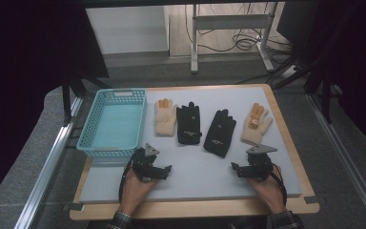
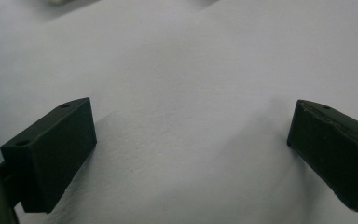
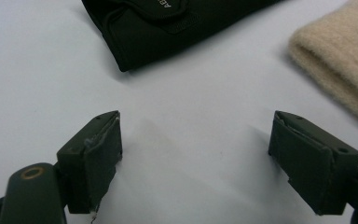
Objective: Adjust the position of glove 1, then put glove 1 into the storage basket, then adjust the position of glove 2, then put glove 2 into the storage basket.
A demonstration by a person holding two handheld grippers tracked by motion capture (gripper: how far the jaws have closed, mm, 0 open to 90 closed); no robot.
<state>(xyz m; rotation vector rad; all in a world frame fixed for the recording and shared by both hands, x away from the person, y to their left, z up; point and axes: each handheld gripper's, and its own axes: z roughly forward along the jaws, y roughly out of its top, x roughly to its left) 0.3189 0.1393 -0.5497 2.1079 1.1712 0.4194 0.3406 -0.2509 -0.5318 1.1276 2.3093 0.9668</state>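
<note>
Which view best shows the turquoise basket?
The high view: the turquoise basket appears whole there, at the mat's left end, left of the four gloves, with nothing inside. The left gripper view catches what may be a pale blue sliver of it at the frame's left edge; the right gripper view looks toward gloves instead.

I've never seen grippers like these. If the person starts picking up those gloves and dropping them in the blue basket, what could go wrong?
1. The two black gloves lie close together, so the open right gripper might snag both at once.
2. Soft, flat fabric like the beige glove could slip from a shallow pinch.
3. The left gripper sits close to the basket, so a hasty swing might knock its rim.
</note>
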